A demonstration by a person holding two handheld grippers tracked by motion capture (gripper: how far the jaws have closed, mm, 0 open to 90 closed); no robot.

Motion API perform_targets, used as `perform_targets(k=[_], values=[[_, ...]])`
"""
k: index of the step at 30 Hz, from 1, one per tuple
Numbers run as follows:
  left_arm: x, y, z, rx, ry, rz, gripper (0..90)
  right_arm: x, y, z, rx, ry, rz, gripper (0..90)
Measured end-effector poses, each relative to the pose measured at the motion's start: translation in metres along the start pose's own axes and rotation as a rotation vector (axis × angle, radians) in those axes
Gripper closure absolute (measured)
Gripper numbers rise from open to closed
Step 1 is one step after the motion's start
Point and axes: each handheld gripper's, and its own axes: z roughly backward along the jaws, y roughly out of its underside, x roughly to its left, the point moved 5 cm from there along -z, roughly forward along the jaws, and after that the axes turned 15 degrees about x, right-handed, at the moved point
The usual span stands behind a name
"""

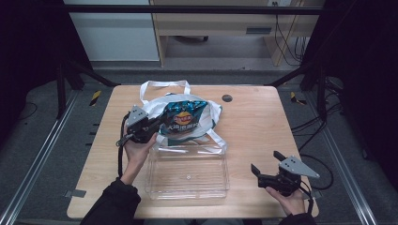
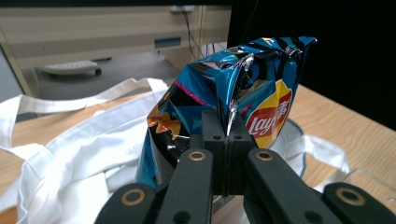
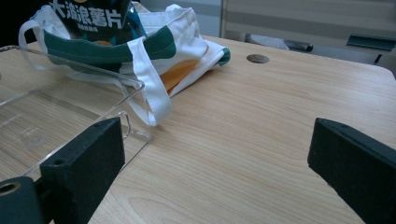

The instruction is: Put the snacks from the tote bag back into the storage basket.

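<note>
Left gripper (image 2: 227, 135) pinches chip bag (image 2: 224, 102) (over tote (image 2: 74, 158)).

Right gripper (image 3: 217, 161) had its jaws wide apart over the wooden table (image 3: 261, 116), clear tray (image 3: 70, 107) and white tote bag (image 3: 182, 46) sat ahead.

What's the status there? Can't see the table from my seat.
Left gripper shut on chip bag over white tote bag. Right gripper open, idle on table. Clear tray empty, nothing blocking.
</note>
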Motion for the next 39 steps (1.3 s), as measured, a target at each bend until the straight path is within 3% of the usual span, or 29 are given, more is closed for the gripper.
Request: perform_targets(k=[7, 15, 22, 27, 39], values=[[-0.008, -0.012, 0.018, -0.067, 0.019, -0.022, 90.0, 0.000, 0.000, 0.000, 0.001, 0.000, 0.001, 4.1], [-0.014, -0.024, 0.040, -0.133, 0.055, -0.005, 90.0, 0.000, 0.000, 0.000, 0.001, 0.000, 0.002, 4.1], [-0.016, -0.030, 0.053, -0.160, 0.072, 0.007, 90.0, 0.000, 0.000, 0.000, -0.002, 0.002, 0.003, 4.2], [-0.018, -0.033, 0.061, -0.179, 0.057, -0.004, 90.0, 0.000, 0.000, 0.001, -0.002, 0.002, 0.002, 4.3], [-0.030, -0.042, 0.085, -0.235, 0.087, -0.021, 90.0, 0.000, -0.001, 0.002, -0.010, 0.004, -0.002, 4.3]])
